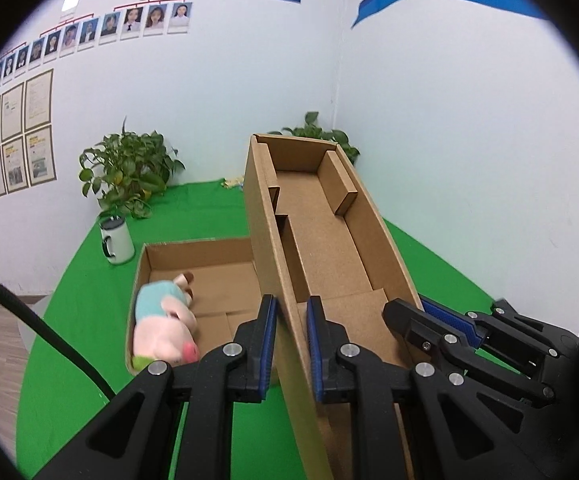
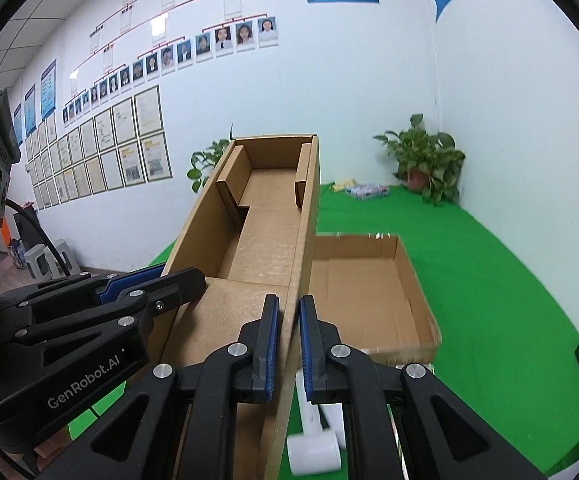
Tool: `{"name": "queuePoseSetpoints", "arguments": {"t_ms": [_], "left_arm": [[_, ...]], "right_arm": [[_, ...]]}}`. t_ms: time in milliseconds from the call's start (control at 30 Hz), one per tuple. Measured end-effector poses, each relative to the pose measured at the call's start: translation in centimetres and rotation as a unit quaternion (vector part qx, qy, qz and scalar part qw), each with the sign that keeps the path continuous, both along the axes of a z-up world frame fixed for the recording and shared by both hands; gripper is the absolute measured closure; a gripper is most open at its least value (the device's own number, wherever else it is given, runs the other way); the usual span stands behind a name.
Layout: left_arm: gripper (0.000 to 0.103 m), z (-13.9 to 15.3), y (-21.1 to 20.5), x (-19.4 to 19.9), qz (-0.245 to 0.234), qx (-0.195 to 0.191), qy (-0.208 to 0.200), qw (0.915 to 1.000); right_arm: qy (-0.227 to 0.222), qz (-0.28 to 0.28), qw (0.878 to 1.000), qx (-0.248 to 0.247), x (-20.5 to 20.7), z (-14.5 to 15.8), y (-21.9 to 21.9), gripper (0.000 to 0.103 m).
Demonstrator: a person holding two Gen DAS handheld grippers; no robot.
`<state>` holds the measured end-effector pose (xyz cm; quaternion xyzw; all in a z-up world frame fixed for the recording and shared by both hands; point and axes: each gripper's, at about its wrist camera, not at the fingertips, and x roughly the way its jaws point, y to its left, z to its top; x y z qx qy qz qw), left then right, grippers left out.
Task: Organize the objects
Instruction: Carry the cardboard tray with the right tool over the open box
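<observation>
- left gripper (image 1: 291, 340) clamped on box lid (image 1: 321, 216) left wall
- right gripper (image 2: 288, 340) clamped on lid's right wall
- lid tilted above open box (image 1: 209, 280) holding plush toy (image 1: 165, 320)

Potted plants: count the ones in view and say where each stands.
2. One plant stands on the green cloth by the wall with the framed papers, behind the mug. The other plant stands in the room's corner. Others may be hidden.
</observation>
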<state>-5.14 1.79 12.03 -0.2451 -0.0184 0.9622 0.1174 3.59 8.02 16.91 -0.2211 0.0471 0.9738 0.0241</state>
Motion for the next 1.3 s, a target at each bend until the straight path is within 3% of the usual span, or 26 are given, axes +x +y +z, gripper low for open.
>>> {"name": "queuePoseSetpoints", "arguments": {"t_ms": [467,767,1067,1300], "left_arm": [[0.09,4.0,-1.6,-6.6,0.044,-0.015,0.03,0.9985],[0.09,4.5,-2.2,-11.2,0.05,-0.023,0.034,0.9979],[0.09,2.9,-3.3,-14.0,0.06,-0.024,0.012,0.9978],[0.091,-1.1,-4.6,-16.2,0.071,-0.024,-0.034,0.9966]], "right_arm": [[0.021,0.032,0.999,-0.002,-9.6,6.7,2.8,0.095],[0.023,0.034,0.999,-0.002,-17.6,9.5,4.4,0.095],[-0.001,0.04,0.999,-0.006,-24.3,8.7,4.2,0.095],[-0.038,0.058,0.997,-0.02,-28.4,3.7,3.9,0.095]]}}
